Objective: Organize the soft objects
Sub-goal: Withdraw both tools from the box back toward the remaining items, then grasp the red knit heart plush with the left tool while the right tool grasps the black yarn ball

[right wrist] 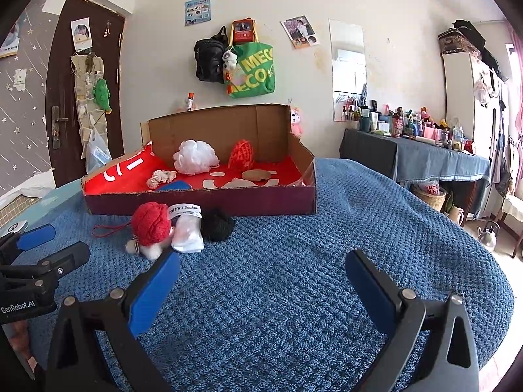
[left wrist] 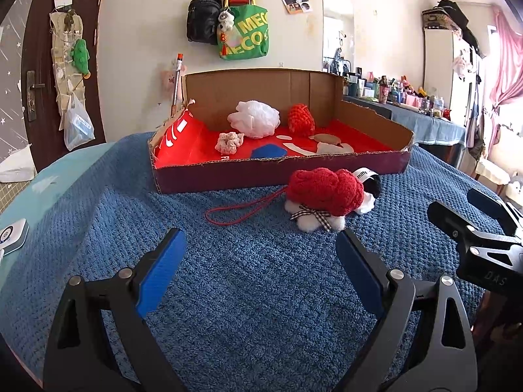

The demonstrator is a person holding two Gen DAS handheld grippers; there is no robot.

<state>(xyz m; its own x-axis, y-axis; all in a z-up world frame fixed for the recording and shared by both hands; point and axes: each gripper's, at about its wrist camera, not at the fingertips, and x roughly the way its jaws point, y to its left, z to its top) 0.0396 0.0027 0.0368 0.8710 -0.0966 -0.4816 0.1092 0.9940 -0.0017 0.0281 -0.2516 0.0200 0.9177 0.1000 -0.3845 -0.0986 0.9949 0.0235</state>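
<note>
One cardboard tray point(left wrist: 376, 160) sits toward the far edge of the blue-blanketed bed point(left wrist: 228, 294) and holds four soft objects: one white mesh puff point(left wrist: 255, 118), one red crochet piece point(left wrist: 300, 119), one pale crochet piece point(left wrist: 229, 142), and one blue piece point(left wrist: 269, 151). Three more lie just in front of its near wall: one red-capped plush point(right wrist: 151, 228), one white packet point(right wrist: 188, 230), one black yarn ball point(right wrist: 217, 225). Left tongs point(left wrist: 261, 258) and right tongs point(right wrist: 263, 277) are spread, empty, over open blanket.
</note>
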